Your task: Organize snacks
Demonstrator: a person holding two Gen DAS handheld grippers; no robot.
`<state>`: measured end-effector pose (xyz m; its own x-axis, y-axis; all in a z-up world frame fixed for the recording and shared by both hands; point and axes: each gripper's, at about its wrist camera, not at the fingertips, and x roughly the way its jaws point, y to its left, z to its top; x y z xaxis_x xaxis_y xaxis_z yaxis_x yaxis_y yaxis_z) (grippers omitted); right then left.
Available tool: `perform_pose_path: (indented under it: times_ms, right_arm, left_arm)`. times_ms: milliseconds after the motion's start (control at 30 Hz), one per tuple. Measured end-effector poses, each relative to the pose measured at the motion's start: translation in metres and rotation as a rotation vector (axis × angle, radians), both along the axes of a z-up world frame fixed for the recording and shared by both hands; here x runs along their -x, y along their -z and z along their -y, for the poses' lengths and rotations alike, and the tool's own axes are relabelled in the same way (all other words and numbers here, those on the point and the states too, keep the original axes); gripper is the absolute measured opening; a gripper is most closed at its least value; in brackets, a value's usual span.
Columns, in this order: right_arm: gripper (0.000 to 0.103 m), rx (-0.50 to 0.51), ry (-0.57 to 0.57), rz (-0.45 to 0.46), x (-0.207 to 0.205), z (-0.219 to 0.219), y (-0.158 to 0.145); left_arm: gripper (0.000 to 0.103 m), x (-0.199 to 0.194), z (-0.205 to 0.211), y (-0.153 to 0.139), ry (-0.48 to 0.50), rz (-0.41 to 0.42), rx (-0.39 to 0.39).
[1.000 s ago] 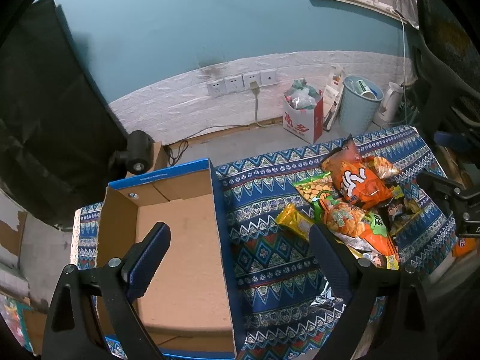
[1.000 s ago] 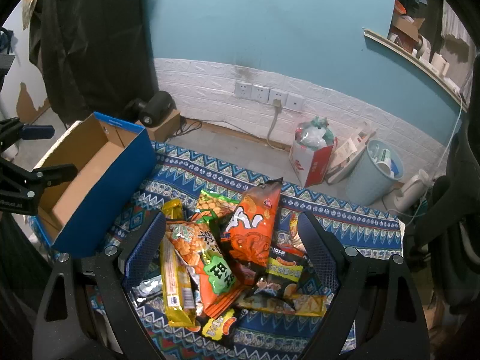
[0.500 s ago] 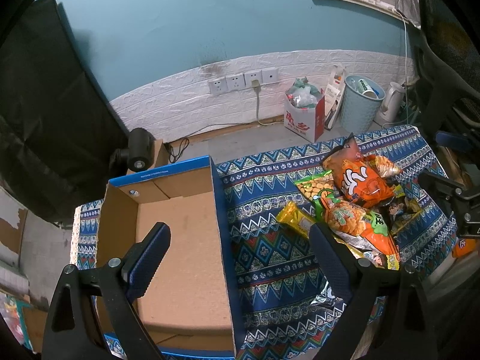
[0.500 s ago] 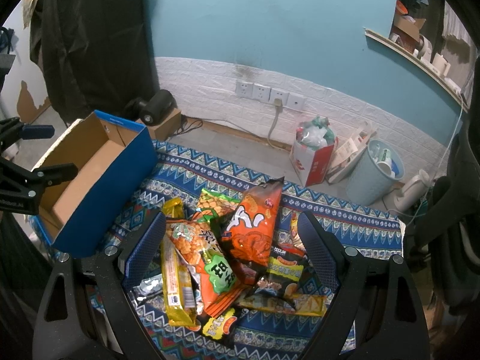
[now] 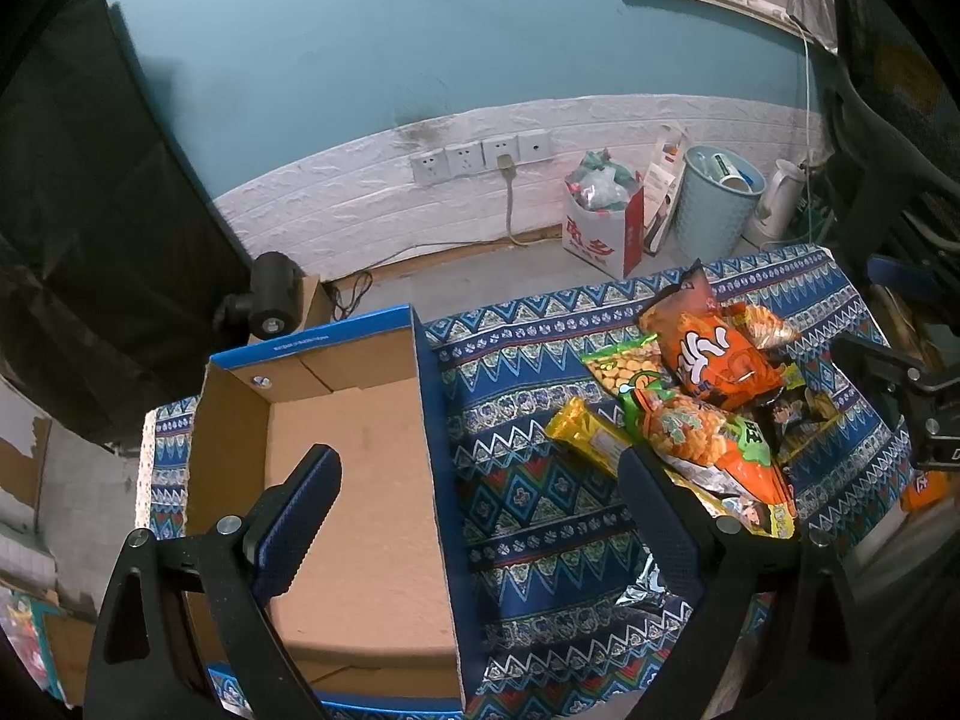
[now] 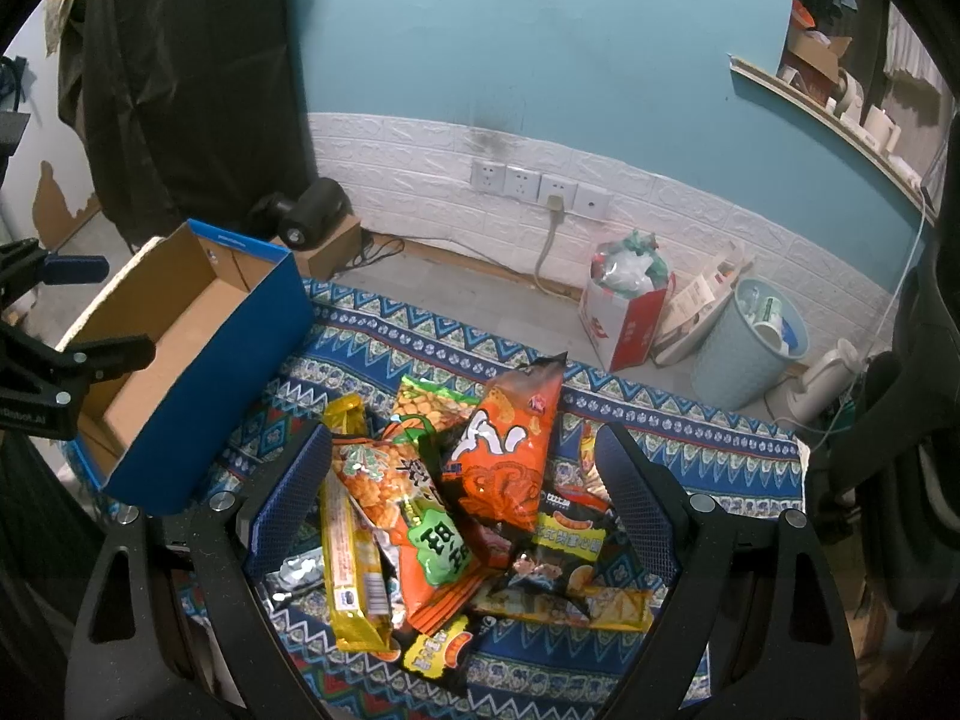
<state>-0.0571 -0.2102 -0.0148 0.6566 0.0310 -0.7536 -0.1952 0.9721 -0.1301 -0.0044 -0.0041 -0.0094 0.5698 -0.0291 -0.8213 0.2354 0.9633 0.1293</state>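
Snack packets, crinkly foil, orange, green and yellow [image 6: 456, 498]: heaped at right end of patterned blue cloth [image 5: 516, 498]. Open blue-sided cardboard box [image 5: 354, 480], empty, at left end, ready to receive. Left gripper [image 5: 474, 516], right gripper [image 6: 462, 504]: jaws apart, holding nothing.

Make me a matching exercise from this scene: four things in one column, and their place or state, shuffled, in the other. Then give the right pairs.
Things:
1. cardboard box
2. orange chip bag
3. long yellow packet
4. right gripper

Place or state:
A. open, above the snack pile
B. on top of the pile, its upper end raised
C. nothing in it
D. along the pile's edge nearest the box

Pairs: 1-C, 2-B, 3-D, 4-A
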Motion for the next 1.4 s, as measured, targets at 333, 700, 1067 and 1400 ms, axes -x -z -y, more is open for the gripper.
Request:
perform_pose_path:
  times_ms: [333,700,1067,1400]
  right_arm:
    - [0.088,0.001,0.0,0.001,0.0003,0.0011,0.0002]
    - [0.088,0.001,0.001,-0.001,0.0,0.0006,-0.0004]
    - [0.088,0.002,0.001,-0.004,0.0007,0.001,0.001]
    - [0.088,0.003,0.002,-0.006,0.0025,0.0019,0.0031]
  left_arm:
    - [0.095,0.0008,0.0013,0.0006,0.01,-0.004,0.001]
    - [0.095,0.001,0.001,0.0006,0.009,-0.005,-0.001]
    - [0.095,0.0012,0.0029,0.003,0.013,-0.014,-0.002]
    - [0.095,-0.0007,0.0053,0.0072,0.015,-0.034,0.004]
